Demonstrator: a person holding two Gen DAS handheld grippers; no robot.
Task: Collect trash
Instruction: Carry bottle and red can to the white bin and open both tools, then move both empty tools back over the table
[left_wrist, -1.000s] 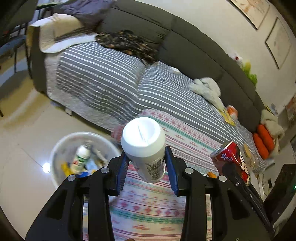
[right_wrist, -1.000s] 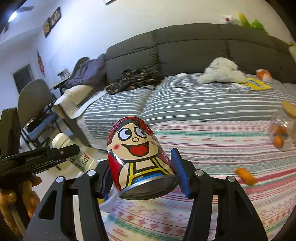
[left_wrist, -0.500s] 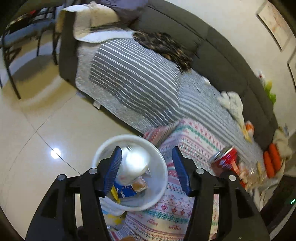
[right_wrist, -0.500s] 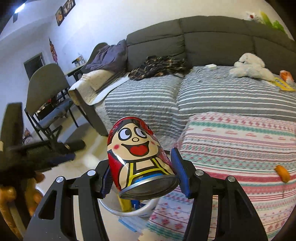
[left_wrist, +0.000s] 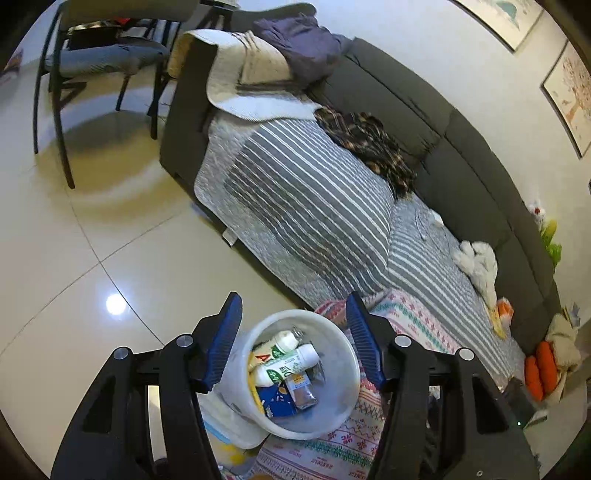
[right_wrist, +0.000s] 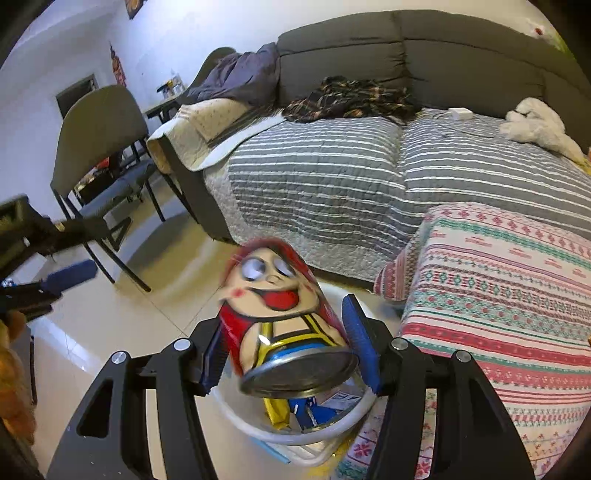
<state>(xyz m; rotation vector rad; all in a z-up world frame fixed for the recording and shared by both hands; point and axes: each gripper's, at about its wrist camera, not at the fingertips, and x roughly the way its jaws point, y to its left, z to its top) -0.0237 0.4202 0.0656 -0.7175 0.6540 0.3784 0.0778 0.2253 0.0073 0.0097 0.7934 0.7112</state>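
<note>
A white trash bin (left_wrist: 343, 373) stands on the floor by the patterned blanket. It holds two white bottles (left_wrist: 288, 363) and several wrappers. My left gripper (left_wrist: 293, 325) is open and empty, above the bin. In the right wrist view a red cartoon-face can (right_wrist: 280, 317) sits tilted and blurred between the blue pads of my right gripper (right_wrist: 286, 343), directly over the bin (right_wrist: 295, 432). The jaws look slightly spread around the can. The left gripper (right_wrist: 70, 277) shows at the left edge.
A grey sofa (left_wrist: 443, 122) with a striped cover (left_wrist: 303, 206) and a patterned blanket (right_wrist: 509, 280) lies right of the bin. A chair (right_wrist: 99, 147) stands on the tiled floor (left_wrist: 74, 258) at left. Clothes (left_wrist: 369, 144) and a white plush toy (left_wrist: 478, 262) lie on the sofa.
My left gripper opened and dropped the white bottle into the bin, then rose. My right gripper carried the can leftward over the bin; the can now tilts and blurs between the jaws.
</note>
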